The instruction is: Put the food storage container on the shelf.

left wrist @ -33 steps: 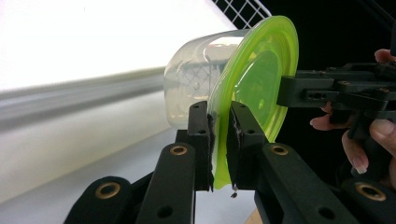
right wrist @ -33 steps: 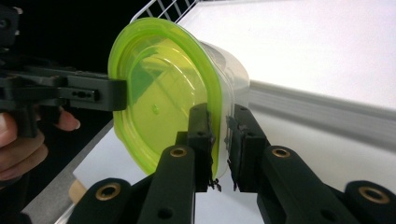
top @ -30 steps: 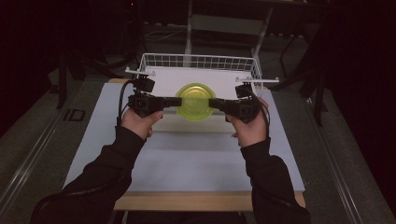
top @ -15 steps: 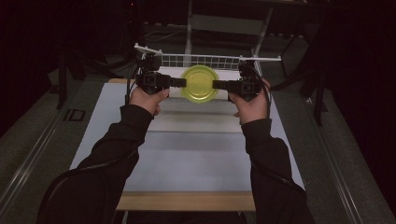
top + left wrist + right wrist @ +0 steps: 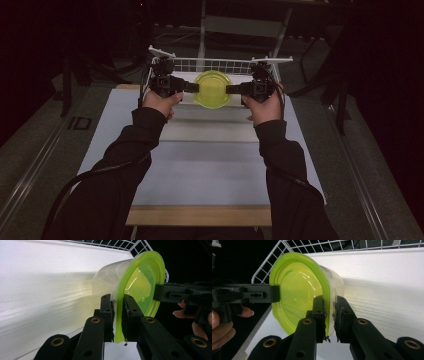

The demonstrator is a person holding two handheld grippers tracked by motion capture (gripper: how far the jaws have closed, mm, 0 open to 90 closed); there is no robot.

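Note:
A clear round container with a lime-green lid [image 5: 212,89] hangs in the air between both grippers, just in front of the white wire basket [image 5: 220,65]. My left gripper [image 5: 192,87] is shut on the lid's rim at its left side; up close its jaws pinch the green rim [image 5: 119,315]. My right gripper [image 5: 231,89] is shut on the opposite rim, and in its own view the jaws clamp the lid edge [image 5: 329,312]. The container [image 5: 312,290] is held level over the table, lid up. Each gripper view shows the other gripper at the far rim.
The white wire basket stands at the far end of the white table mat [image 5: 210,165]. A wooden table edge [image 5: 200,216] runs along the front. Dark floor and stand legs surround the table. Both sleeved forearms reach up from the bottom.
Both grippers have carried the container away from me, from the middle of the mat up to the basket's front edge. Their hold on the rim is the same.

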